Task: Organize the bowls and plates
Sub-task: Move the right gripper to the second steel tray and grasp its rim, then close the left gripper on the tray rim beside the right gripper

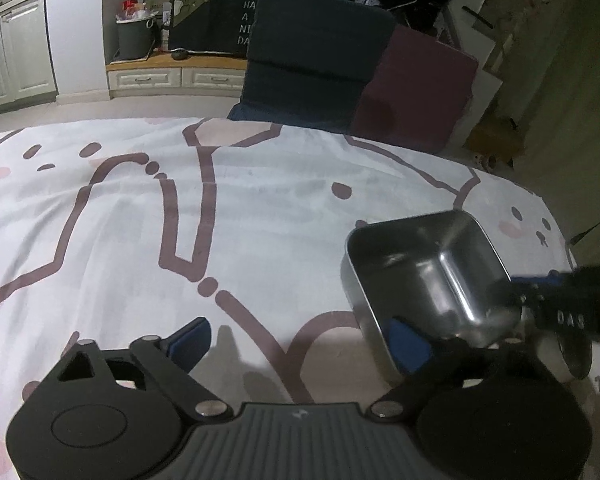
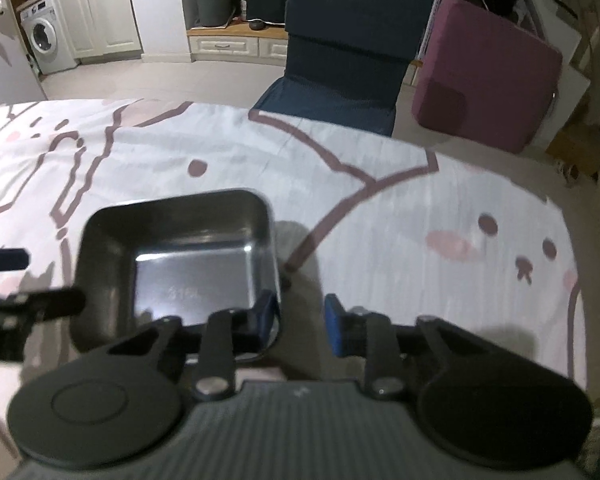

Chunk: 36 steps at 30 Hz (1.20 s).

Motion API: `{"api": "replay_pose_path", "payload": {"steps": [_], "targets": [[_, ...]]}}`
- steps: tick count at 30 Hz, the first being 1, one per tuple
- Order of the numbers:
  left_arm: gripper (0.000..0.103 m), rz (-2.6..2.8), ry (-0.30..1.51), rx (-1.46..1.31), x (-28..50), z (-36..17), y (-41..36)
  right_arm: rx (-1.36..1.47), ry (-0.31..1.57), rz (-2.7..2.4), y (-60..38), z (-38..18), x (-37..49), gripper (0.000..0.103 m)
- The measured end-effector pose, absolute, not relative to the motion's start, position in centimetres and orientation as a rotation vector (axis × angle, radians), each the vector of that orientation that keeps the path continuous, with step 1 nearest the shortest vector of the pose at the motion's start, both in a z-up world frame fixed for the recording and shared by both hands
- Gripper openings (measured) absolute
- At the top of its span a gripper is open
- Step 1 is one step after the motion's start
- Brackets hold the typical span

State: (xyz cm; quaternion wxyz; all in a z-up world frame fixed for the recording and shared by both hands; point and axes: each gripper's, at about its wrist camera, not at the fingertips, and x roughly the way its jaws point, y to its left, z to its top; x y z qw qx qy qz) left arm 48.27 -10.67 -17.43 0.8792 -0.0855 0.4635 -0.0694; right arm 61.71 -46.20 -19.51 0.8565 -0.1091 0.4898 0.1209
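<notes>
Left hand-held gripper [image 1: 300,344] spread wide, low over the table [image 1: 260,208], right blue pad [image 1: 410,344] inside the near corner of the steel bowl [image 1: 424,276], left pad [image 1: 190,342] far off over bare cloth: nothing clamped. Square, rounded-cornered, empty, tilted in the left wrist view, toward the table's right end. Only here: a second round steel piece [image 1: 578,354] at the right edge, behind the other tool's dark arm, with white letters "DAS" on that arm.

From the right wrist view: right hand-held gripper [image 2: 300,322] parted, left pad [image 2: 266,316] inside the steel bowl [image 2: 180,260] by its near right corner, right pad [image 2: 334,330] outside, wall between them, contact unclear. Faint stamped marking on the bowl's floor, unreadable. Only here: washing machine [image 2: 44,40] at far left; bunny face [image 2: 516,256] printed on the cloth.

Partial letters "HA", "A", "NI", "DA" on a dark panel [image 1: 216,16] beyond.
</notes>
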Motion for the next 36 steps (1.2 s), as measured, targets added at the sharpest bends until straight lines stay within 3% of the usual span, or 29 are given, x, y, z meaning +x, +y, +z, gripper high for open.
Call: {"api": "replay_pose_path", "payload": {"steps": [4,7,13,18,36], "targets": [[0.079,-0.173,0.968,-0.186,48.2,-17.3,-11.0,-0.232,1.034,0.255,-46.2,-19.7,60.0,0.013],[0.065,-0.210,0.995,-0.193,48.1,-17.5,-11.4,-0.221,1.032,0.252,-46.2,-19.9,59.1,0.008],[0.041,-0.250,1.018,-0.228,47.9,-18.0,-12.0,-0.189,1.029,0.239,-46.3,-20.1,57.6,0.005],[0.008,-0.311,1.008,-0.278,47.8,-18.0,-12.1,-0.165,1.010,0.231,-46.3,-19.9,56.7,0.005],[0.002,-0.314,0.986,-0.238,43.8,-14.7,-9.9,-0.140,0.934,0.219,-44.0,-17.4,51.5,0.005]]}}
